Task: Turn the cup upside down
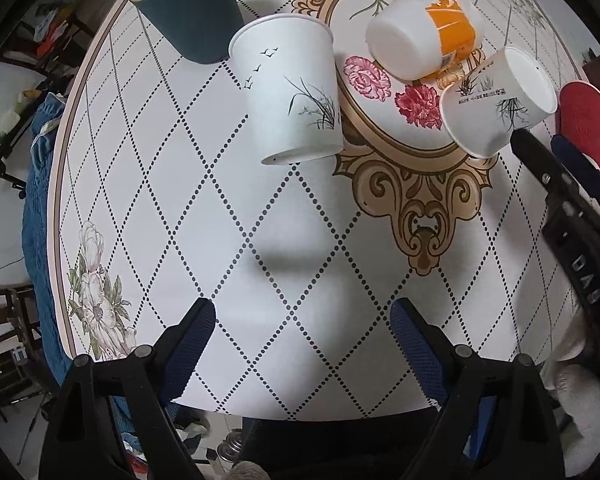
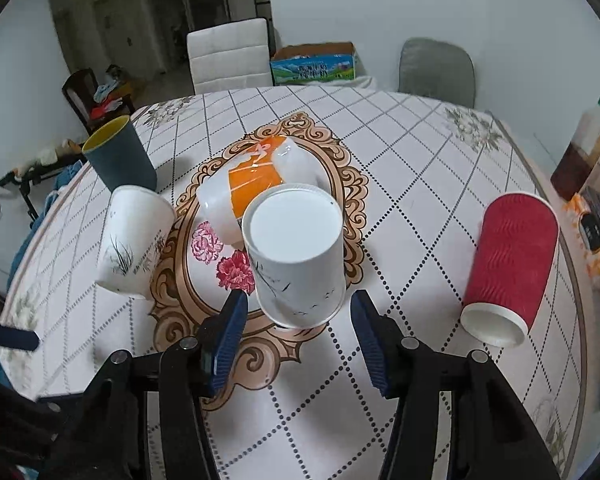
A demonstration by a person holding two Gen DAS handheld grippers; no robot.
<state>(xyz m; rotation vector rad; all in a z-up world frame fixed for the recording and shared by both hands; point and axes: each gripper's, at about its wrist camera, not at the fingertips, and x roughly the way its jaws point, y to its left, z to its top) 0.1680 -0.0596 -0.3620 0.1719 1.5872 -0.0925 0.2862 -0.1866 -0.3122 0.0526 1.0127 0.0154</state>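
Note:
A white paper cup with birds and grass (image 1: 292,88) stands upright left of the table's middle; it also shows in the right wrist view (image 2: 134,240). A second white paper cup (image 2: 298,256) stands upside down, base up, just ahead of my right gripper (image 2: 298,316), which is open with its pads on either side of the rim, apart from it. This cup shows in the left wrist view (image 1: 500,104) too. My left gripper (image 1: 304,320) is open and empty over bare cloth near the table's front edge.
A dark teal cup with yellow inside (image 1: 184,8) stands upright at the far left. An orange and white cup (image 2: 256,188) lies on its side in the middle. A red ribbed cup (image 2: 512,264) stands upside down at the right. Bottles and packets (image 2: 588,168) crowd the right edge.

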